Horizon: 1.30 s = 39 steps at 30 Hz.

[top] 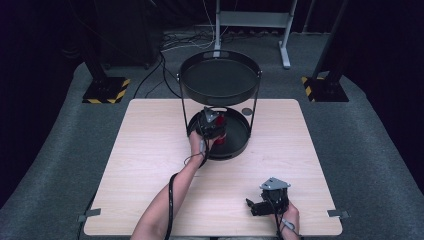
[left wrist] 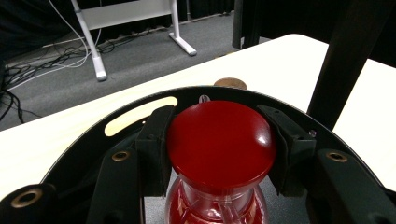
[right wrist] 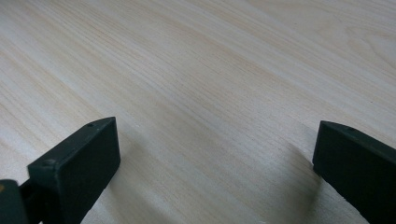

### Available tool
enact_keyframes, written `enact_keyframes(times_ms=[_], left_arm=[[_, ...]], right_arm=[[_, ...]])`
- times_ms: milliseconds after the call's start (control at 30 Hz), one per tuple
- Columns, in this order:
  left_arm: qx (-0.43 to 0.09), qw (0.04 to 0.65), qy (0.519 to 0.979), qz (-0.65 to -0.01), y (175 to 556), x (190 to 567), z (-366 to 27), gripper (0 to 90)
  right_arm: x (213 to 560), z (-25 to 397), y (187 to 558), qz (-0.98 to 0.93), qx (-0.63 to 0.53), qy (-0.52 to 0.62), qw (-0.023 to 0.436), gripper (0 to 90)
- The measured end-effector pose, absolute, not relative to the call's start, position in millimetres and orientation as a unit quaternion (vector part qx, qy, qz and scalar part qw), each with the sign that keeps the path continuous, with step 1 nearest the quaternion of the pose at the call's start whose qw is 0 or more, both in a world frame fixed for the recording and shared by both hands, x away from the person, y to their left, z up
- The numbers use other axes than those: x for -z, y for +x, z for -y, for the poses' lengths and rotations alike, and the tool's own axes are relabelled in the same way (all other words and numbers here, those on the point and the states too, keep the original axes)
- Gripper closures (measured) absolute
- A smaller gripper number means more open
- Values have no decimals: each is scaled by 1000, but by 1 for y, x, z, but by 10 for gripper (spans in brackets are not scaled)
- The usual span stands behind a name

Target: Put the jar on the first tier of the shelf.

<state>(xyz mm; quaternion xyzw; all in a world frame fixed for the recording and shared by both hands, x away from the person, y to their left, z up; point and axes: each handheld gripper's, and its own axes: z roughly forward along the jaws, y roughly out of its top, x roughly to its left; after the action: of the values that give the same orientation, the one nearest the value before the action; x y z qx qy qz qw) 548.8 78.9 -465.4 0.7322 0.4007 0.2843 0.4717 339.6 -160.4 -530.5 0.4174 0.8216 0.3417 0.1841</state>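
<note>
A black two-tier round metal tray stand (top: 220, 95) sits at the far middle of the pale wooden table (top: 150, 165), whose left and near parts lie bare and open. The left gripper (top: 214, 124) reaches into the lower tray, between the thin upright rods, its jaws clamped on the glossy domed red cap of a red-tinted clear bottle (left wrist: 219, 154) standing upright there, the tray rim close behind it. The right gripper (top: 265, 202) rests near the table's near right edge, jaws spread wide over bare wood.
</note>
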Motion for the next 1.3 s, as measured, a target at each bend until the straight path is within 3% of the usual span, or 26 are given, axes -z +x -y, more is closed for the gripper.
enact_keyframes(times_ms=[400,633,800,1100,1300], left_arm=[[-284,465,733,-406,549,464,-79,478],[-255,447,759,-399,538,453,-89,106],[-242,433,773,-395,524,447,-104,24],[-254,396,799,-375,471,443,-160,0],[-247,368,800,-406,425,465,-214,0]], right_arm=[[531,160,339,-822,-342,417,184,1],[531,160,339,-822,-341,417,184,0],[531,160,340,-822,-341,417,184,0],[531,160,340,-821,-342,418,182,0],[531,161,340,-821,-342,418,182,0]])
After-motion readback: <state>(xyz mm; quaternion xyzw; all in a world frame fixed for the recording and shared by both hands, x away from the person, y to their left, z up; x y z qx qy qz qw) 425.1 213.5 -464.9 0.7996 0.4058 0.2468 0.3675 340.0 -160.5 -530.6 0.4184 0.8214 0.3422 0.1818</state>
